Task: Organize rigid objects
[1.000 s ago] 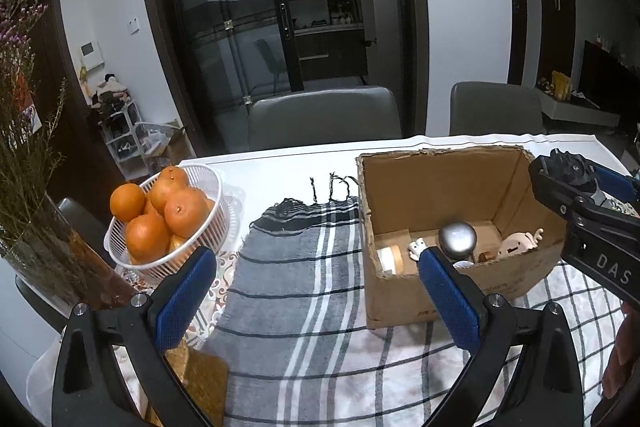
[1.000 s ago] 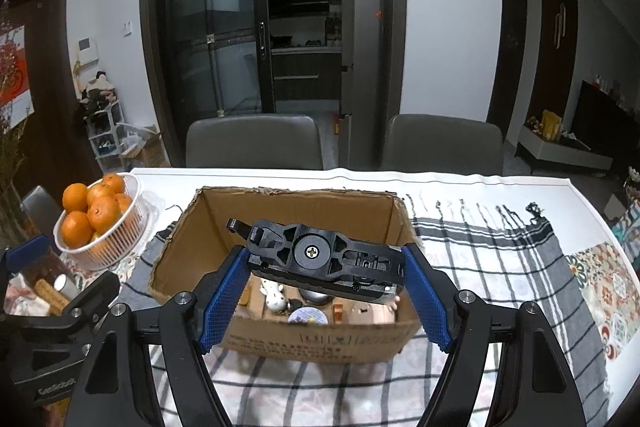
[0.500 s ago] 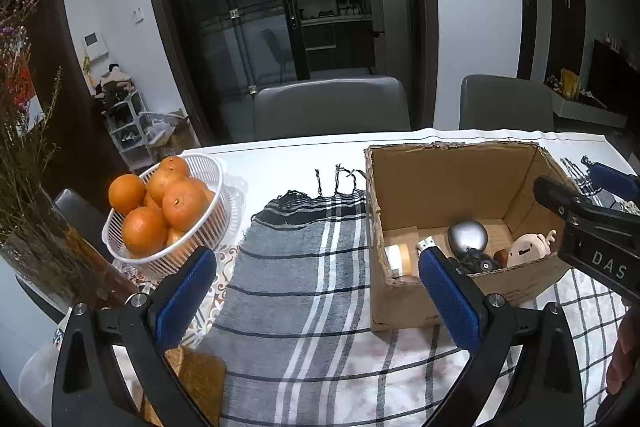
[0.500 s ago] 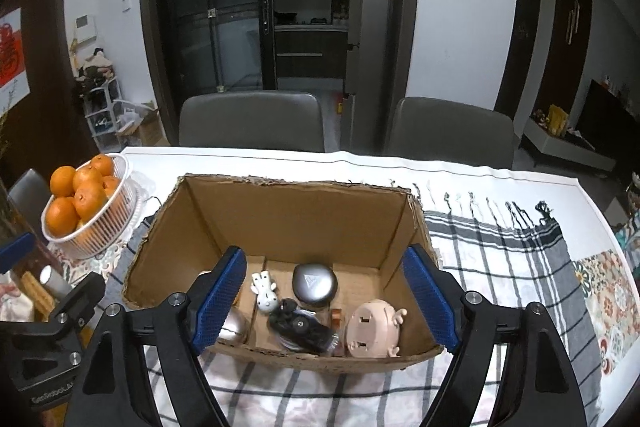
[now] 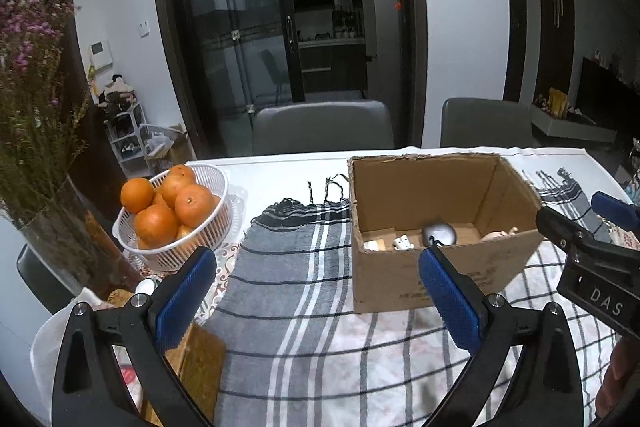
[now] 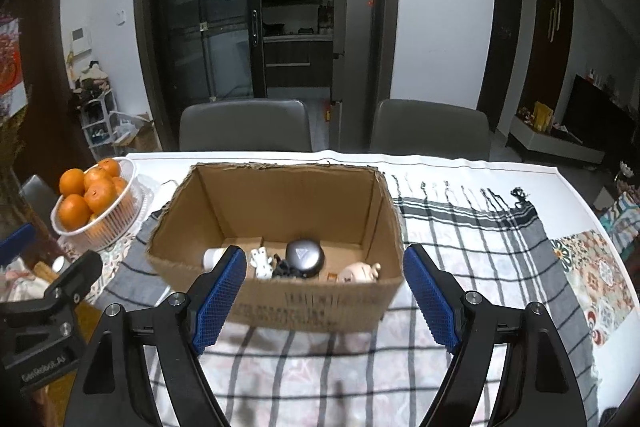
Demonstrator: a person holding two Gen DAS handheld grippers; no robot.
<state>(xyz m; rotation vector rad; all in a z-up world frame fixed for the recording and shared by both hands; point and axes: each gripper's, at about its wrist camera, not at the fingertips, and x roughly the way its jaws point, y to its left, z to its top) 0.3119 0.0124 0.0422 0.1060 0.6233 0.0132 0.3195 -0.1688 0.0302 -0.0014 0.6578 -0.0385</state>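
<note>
Now we are holding the left gripper (image 5: 316, 297) and the right gripper (image 6: 324, 297) above the plaid cloth (image 6: 472, 251), both with fingers spread wide and gripping nothing. We are facing the cardboard box (image 6: 280, 291), which is sitting on the cloth and holding a dark round case (image 6: 305, 257), a small white figure (image 6: 262, 263) and a pinkish toy (image 6: 358, 273); a basket of oranges (image 5: 172, 207) is standing to its left
</note>
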